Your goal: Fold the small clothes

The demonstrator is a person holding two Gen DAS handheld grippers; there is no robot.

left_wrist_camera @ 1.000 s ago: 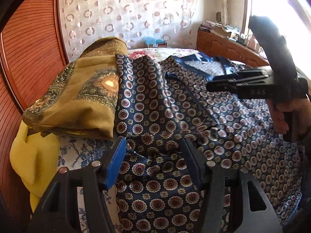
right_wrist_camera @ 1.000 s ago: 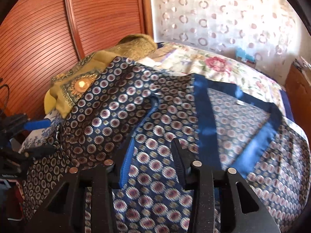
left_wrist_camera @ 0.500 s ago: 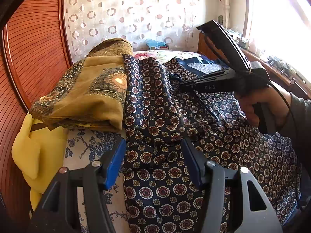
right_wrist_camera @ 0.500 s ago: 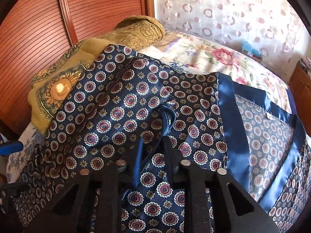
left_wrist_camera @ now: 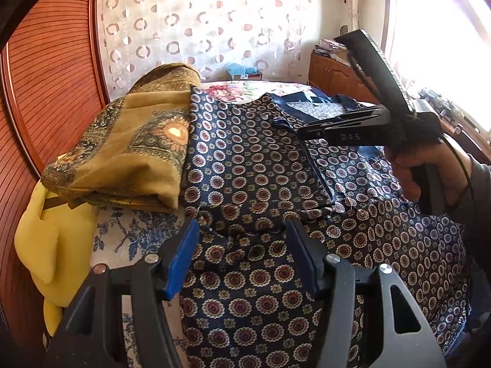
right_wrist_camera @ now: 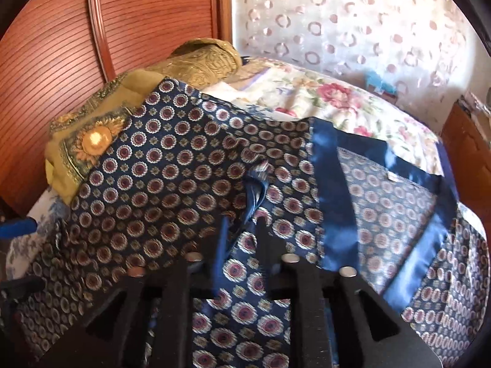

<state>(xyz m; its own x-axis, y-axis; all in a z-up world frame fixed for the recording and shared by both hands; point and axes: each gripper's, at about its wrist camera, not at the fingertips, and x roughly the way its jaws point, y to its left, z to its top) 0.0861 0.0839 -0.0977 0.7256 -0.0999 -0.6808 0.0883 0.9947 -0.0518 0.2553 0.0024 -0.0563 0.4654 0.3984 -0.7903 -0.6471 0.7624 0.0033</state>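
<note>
Floral bedspread (right_wrist_camera: 334, 104) – navy patterned garment (left_wrist_camera: 254, 165) spread flat.

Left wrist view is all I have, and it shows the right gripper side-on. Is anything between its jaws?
Observer: Yes. The right gripper has the navy patterned garment between its jaws, which are opening. I cannot tell whether the pads press the cloth.
Operator: Which part of the garment?
Observer: A bunched fold of blue satin trim sits just beyond the tips.
Operator: Where is the neckline?
Observer: To the right of that fold, a broad satin band borders a paler inside panel, with a small label at the panel's top edge.
</note>
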